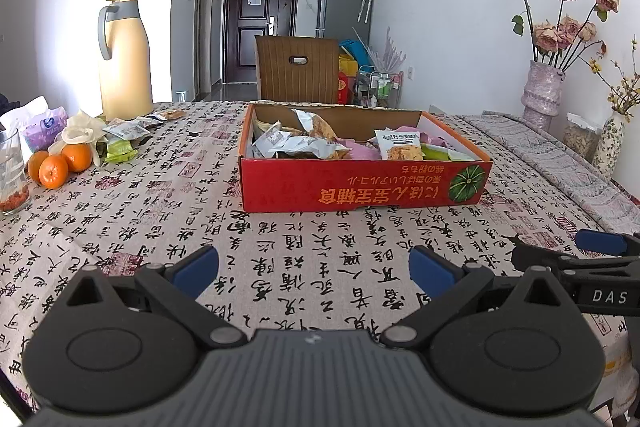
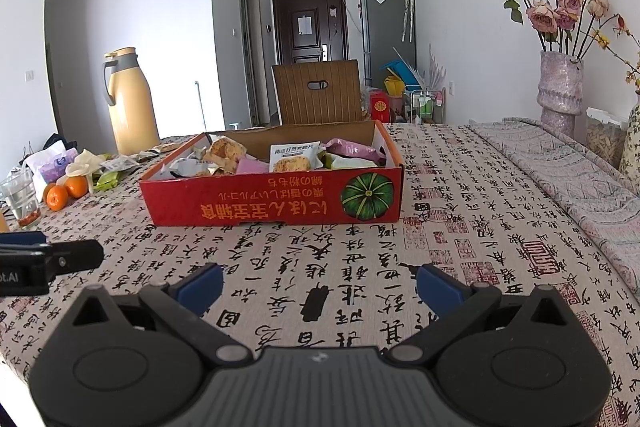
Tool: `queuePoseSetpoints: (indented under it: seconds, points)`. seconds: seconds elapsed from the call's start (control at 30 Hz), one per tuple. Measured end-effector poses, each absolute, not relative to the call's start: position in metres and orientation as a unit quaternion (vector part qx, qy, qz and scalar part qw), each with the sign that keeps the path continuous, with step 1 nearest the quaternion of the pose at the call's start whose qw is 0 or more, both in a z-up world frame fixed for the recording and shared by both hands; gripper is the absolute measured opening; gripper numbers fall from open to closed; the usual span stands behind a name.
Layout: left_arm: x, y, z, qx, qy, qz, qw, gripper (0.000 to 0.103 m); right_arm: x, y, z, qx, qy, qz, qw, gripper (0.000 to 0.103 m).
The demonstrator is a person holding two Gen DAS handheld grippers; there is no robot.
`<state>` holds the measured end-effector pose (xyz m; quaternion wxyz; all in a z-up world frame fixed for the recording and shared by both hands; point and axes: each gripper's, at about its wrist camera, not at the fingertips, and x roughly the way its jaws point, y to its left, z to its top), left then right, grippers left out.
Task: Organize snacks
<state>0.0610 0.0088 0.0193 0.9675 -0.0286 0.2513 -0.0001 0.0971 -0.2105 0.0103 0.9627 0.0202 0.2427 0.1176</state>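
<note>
A red cardboard box (image 1: 360,187) (image 2: 248,203) with a pumpkin picture stands mid-table and holds several snack packets (image 1: 404,147) (image 2: 292,157). More loose snack packets (image 1: 126,139) (image 2: 114,171) lie on the table at the far left beside the flask. My left gripper (image 1: 314,269) is open and empty, low over the tablecloth in front of the box. My right gripper (image 2: 320,285) is open and empty, also in front of the box. The right gripper's side shows at the right edge of the left wrist view (image 1: 576,259).
A cream thermos flask (image 1: 124,63), three oranges (image 1: 60,163), a glass (image 1: 12,179) and a tissue pack (image 1: 44,127) stand at the left. Vases of flowers (image 1: 544,87) and a jar (image 2: 604,139) line the right wall. A brown chair (image 1: 298,69) stands behind the table.
</note>
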Motion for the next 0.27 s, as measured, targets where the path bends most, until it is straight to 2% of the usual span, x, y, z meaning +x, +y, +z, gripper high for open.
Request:
queuePoseSetpoints:
  seconds: [0.27]
  points:
    - [0.0631,0.0091,0.0185,-0.032,0.252,-0.006,0.967,0.103,0.094,-0.212,0.0043,0.02,0.247,0.117,0.962,0.103]
